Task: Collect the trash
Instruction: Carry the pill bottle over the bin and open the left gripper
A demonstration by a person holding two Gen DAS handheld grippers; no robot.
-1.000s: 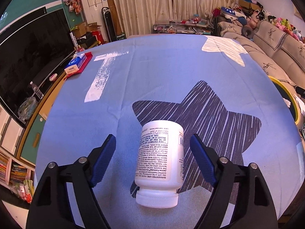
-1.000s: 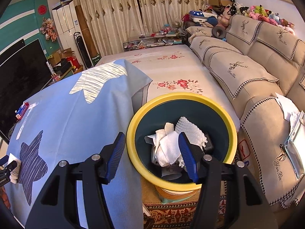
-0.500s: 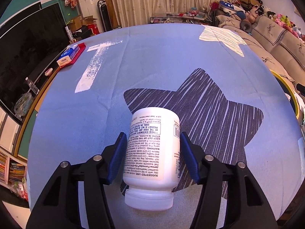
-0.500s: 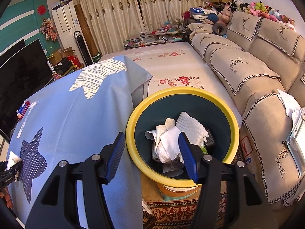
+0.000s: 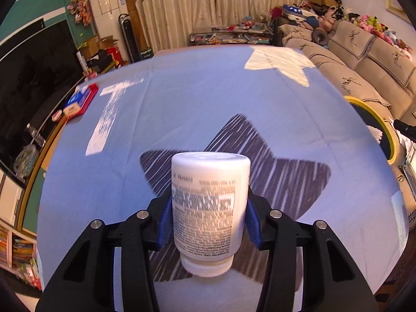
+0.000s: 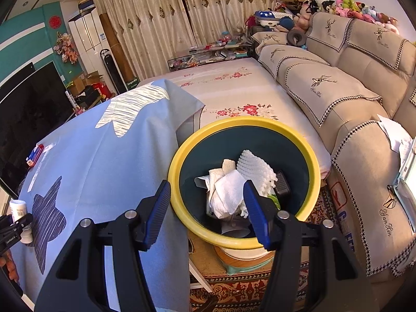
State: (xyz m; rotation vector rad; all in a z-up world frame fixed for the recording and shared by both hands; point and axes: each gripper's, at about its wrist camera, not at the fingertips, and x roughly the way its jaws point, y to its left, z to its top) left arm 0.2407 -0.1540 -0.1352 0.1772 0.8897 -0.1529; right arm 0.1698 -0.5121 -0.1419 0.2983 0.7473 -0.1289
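Bottle label (image 5: 208, 215): print is blurring, nothing is reading clearly.
Sofa cover (image 6: 387, 227): embroidered script is showing, too small to make out.

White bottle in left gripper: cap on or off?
On. The white bottle, held in the left gripper, shows its cap at the near end.

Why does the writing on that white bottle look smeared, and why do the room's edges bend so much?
Left wrist view: the white bottle, clamped in the left gripper, shows motion blur, so its label is unreadable; the blue cloth bulges from fisheye distortion. Right wrist view: sharper, the yellow-rimmed bin crisp, with the same curved edges and dark corners.
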